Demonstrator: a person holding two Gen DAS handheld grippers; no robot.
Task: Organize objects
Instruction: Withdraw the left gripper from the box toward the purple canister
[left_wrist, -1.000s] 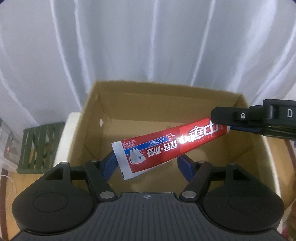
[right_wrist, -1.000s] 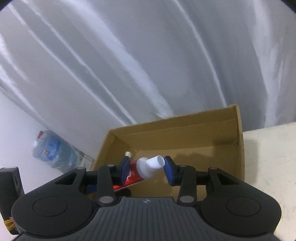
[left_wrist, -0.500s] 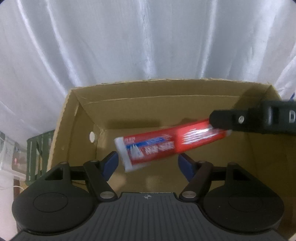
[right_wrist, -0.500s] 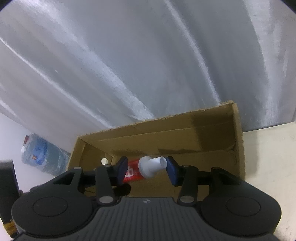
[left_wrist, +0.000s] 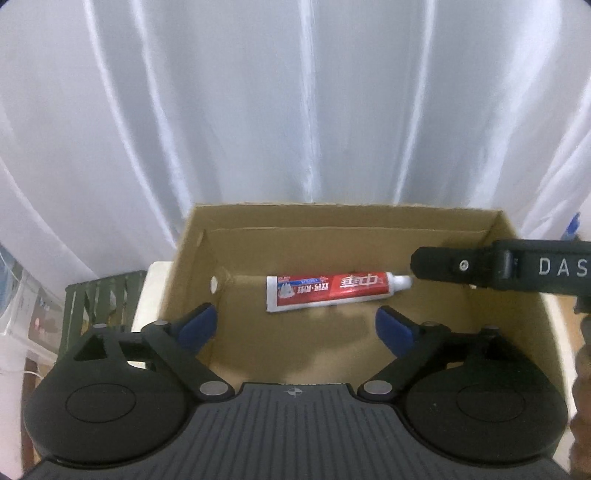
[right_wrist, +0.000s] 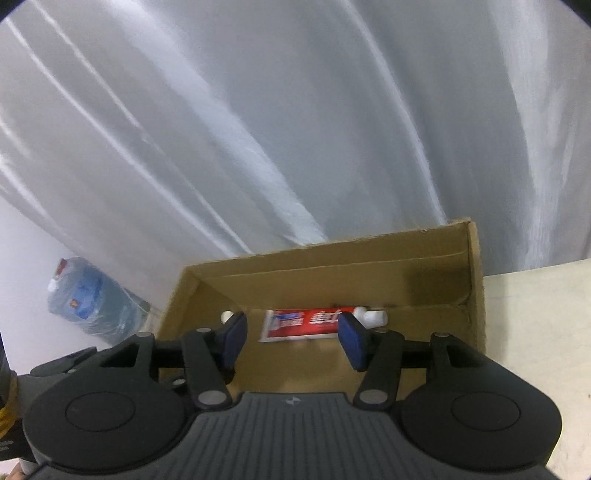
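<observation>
The red-and-white toothpaste tube (left_wrist: 334, 291) lies flat on the floor of the open brown cardboard box (left_wrist: 192, 251), near the back wall, white cap pointing right. In the left wrist view the black arm of the right gripper (right_wrist: 291, 338) covers the box's right rear corner and reaches to just beside the cap; whether it touches cannot be told. In the right wrist view one blue pad (right_wrist: 352, 339) hides part of the tube's cap end.

The left gripper (left_wrist: 295, 325) hangs above the box with its jaws spread wide, having just been opening, nothing between them. The right gripper's jaws have also just been opening and stand partly apart, clear of the tube.

A dark green slatted crate (left_wrist: 99, 299) sits left of the box, cut off by the gripper body. A blue water jug (right_wrist: 92, 299) lies blurred at the left against the white curtain (left_wrist: 295, 110), and a pale tabletop (right_wrist: 535, 332) extends right
</observation>
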